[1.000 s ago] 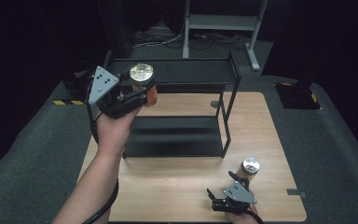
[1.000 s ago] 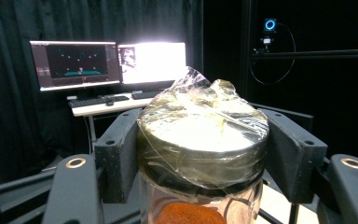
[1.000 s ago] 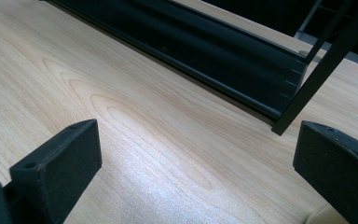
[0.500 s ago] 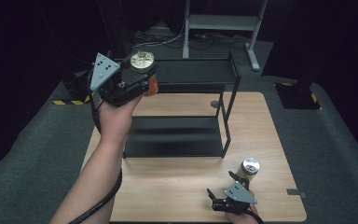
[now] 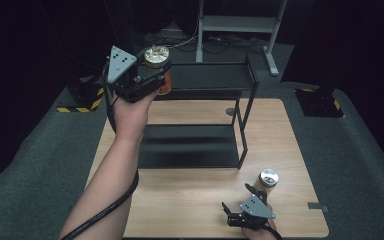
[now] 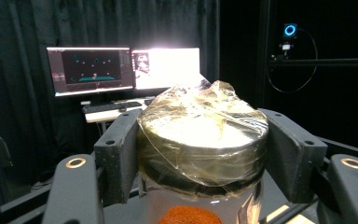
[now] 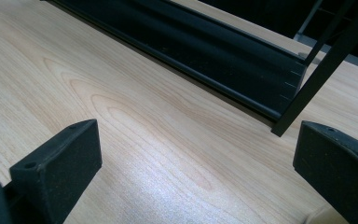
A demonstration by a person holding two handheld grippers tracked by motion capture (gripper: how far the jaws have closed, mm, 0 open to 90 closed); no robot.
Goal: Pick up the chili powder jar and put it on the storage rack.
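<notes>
Dark room, left gripper pinching jar, base cropped, right gripper spread.

A recording lab, dark and draped: black curtains all round, two lit monitors on a desk behind, a ring-lit camera on a black frame, hazard-striped tape on grey carpet.

- jar bottom cut off by left gripper view's lower edge, contents unclear
- right hand cut off at high view's near edge
- monitors' screen content unreadable
</notes>
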